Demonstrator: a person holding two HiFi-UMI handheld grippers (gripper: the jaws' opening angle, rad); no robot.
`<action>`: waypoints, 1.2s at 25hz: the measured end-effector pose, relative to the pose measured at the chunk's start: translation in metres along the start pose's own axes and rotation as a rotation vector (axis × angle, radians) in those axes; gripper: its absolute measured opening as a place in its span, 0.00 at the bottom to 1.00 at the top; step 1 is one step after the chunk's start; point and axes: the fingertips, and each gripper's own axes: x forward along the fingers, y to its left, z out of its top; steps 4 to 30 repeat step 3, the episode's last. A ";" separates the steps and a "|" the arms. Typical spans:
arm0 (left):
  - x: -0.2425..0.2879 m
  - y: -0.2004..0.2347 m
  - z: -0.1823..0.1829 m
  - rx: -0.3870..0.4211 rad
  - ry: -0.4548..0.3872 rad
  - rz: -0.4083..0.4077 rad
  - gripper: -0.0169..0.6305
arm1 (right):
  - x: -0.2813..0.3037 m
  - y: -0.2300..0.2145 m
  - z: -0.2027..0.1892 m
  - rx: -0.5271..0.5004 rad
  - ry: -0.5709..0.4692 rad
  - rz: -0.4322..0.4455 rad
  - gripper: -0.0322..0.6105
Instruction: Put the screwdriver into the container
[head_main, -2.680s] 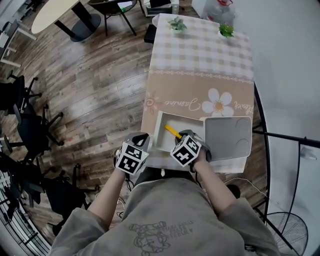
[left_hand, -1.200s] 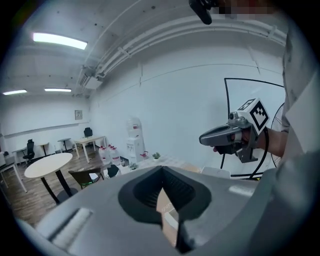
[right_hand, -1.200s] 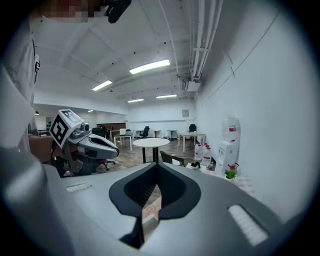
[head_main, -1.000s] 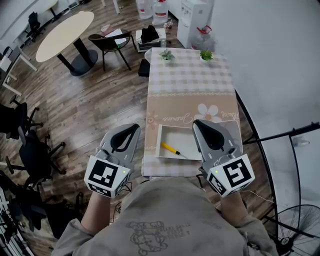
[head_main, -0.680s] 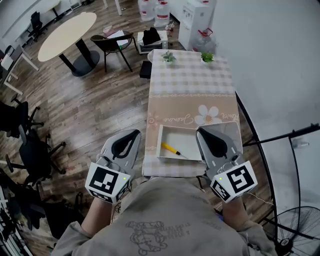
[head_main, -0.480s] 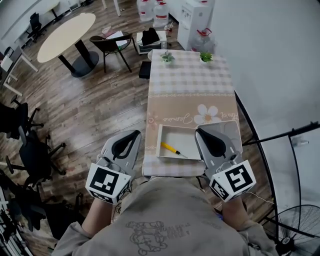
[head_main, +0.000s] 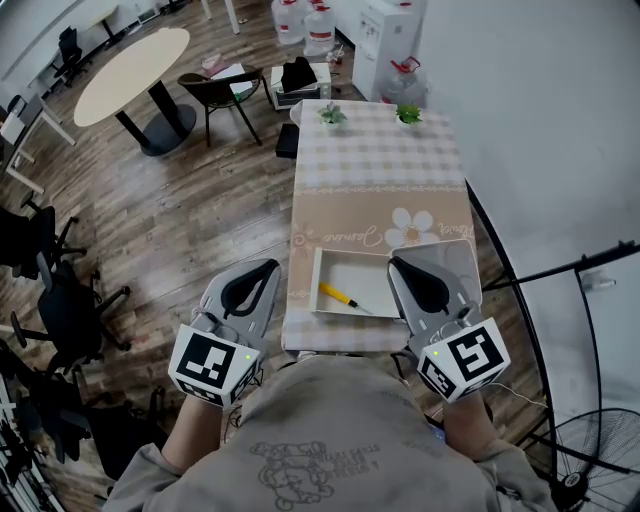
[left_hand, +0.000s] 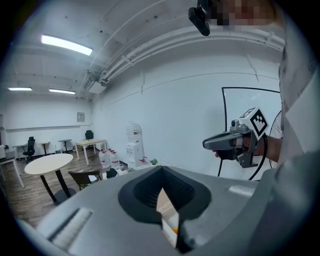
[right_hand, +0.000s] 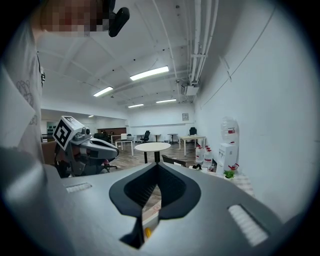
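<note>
Found the left gripper (head_main: 268, 267) off the worktop, just outside the left edge by the near-left corner of the table (head_main: 380, 190). Noted it raised, roughly level and aimed forward, with its marker cube (head_main: 210, 362) toward the body and the left forearm (head_main: 200, 425) running back beneath. Read its jaws as drawn together to a thin slit, clamping nothing. Located the white container (head_main: 368, 275) against the near edge, between the two grippers. Confirmed the screwdriver (head_main: 345, 299) lying flat inside it, yellow handle toward the left wall, shaft pointing near-right. Found the right gripper (head_main: 393, 263) over the container's right end, toward the near-right corner, likewise level and aimed forward. Read its jaws as closed to a slit, empty.
</note>
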 end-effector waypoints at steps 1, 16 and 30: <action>0.000 0.000 0.000 0.000 0.000 0.002 0.03 | 0.000 0.000 -0.001 -0.004 0.002 -0.001 0.09; 0.000 -0.001 0.002 -0.002 -0.001 0.005 0.03 | -0.001 -0.001 -0.002 -0.011 0.005 -0.002 0.09; 0.000 -0.001 0.002 -0.002 -0.001 0.005 0.03 | -0.001 -0.001 -0.002 -0.011 0.005 -0.002 0.09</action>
